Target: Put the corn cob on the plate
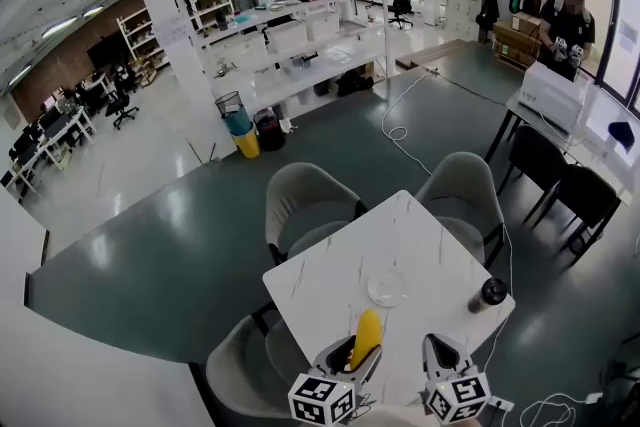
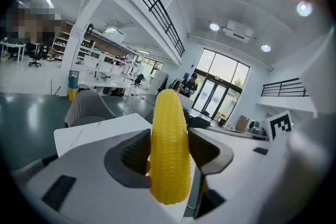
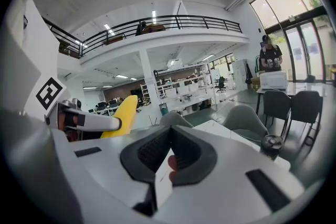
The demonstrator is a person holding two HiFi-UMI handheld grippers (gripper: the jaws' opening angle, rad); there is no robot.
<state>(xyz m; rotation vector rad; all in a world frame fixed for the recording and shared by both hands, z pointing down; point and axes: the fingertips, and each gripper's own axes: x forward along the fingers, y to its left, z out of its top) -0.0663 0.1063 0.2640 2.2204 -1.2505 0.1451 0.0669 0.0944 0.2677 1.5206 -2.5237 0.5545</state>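
A yellow corn cob [image 2: 169, 149] stands upright between the pads of my left gripper [image 2: 170, 152], which is shut on it. In the head view the corn cob [image 1: 367, 335] sticks up from the left gripper [image 1: 352, 349] over the near edge of the white marble table [image 1: 340, 275]. A clear glass plate [image 1: 387, 289] lies on the table just beyond the cob. My right gripper [image 1: 437, 348] hovers to the right of the left one, its jaws shut with nothing held [image 3: 168, 157]. The right gripper view shows the corn cob [image 3: 122, 115] at its left.
A dark lidded tumbler [image 1: 489, 293] stands near the table's right corner, also visible as the tumbler [image 3: 272, 145] in the right gripper view. Grey chairs [image 1: 305, 205] ring the table. A person [image 1: 570, 20] stands far off by the windows.
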